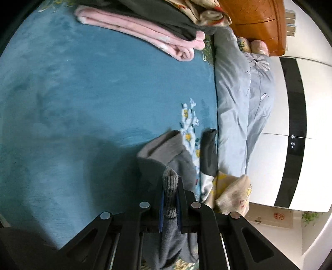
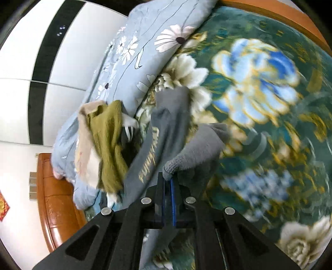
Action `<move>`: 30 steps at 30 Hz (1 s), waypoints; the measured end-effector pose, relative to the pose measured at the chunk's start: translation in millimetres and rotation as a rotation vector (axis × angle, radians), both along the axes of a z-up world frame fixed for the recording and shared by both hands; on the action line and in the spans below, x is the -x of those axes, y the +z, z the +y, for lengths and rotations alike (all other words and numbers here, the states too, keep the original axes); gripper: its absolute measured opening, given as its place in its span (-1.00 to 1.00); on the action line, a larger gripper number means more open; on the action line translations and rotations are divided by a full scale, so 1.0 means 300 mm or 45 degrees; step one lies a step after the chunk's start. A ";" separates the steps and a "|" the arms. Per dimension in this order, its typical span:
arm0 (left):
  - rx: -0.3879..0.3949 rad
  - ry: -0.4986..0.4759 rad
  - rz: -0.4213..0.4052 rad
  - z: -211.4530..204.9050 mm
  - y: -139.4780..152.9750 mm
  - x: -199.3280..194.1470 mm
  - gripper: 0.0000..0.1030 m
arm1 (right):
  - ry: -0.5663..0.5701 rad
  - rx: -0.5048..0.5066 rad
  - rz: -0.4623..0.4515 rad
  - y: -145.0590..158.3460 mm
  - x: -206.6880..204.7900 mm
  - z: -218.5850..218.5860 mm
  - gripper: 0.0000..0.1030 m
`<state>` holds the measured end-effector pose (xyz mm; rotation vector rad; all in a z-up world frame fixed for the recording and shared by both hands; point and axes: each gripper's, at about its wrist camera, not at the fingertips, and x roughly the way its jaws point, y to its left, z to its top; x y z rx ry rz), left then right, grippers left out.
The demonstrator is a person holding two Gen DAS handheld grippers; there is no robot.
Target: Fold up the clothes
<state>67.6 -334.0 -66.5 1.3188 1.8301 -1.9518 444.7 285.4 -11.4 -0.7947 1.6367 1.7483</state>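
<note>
A grey sweatshirt point(image 1: 166, 164) lies bunched on the blue blanket point(image 1: 83, 93) just ahead of my left gripper point(image 1: 170, 188), which is shut on one of its ribbed cuffs point(image 1: 170, 182). In the right wrist view the same sweatshirt point(image 2: 166, 116) shows gold lettering point(image 2: 149, 160) and hangs stretched over the flowered blanket point(image 2: 259, 83). My right gripper point(image 2: 167, 182) is shut on another ribbed edge point(image 2: 186, 160) of it. The lower part of the garment is hidden behind the gripper bodies.
Folded pink point(image 1: 145, 31) and dark grey point(image 1: 157, 16) garments are stacked at the blanket's far side. An olive knit point(image 2: 108, 141) and a beige garment point(image 2: 85, 149) lie in a heap against a light blue floral duvet point(image 1: 238, 99). Beyond stand a wooden headboard point(image 2: 56, 199) and a white wardrobe point(image 1: 311, 124).
</note>
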 end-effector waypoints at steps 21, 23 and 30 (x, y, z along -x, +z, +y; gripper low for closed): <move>-0.226 0.119 -0.151 0.029 -0.214 0.389 -0.53 | -0.060 0.014 -0.233 -0.268 0.604 0.304 -0.86; -0.243 0.098 -0.092 0.028 -0.208 0.399 -0.07 | -0.027 -0.005 -0.190 -0.270 0.607 0.300 -0.75; 0.178 -0.079 0.030 0.046 -0.101 0.264 0.31 | 0.074 -0.220 0.039 -0.170 0.474 0.217 -0.01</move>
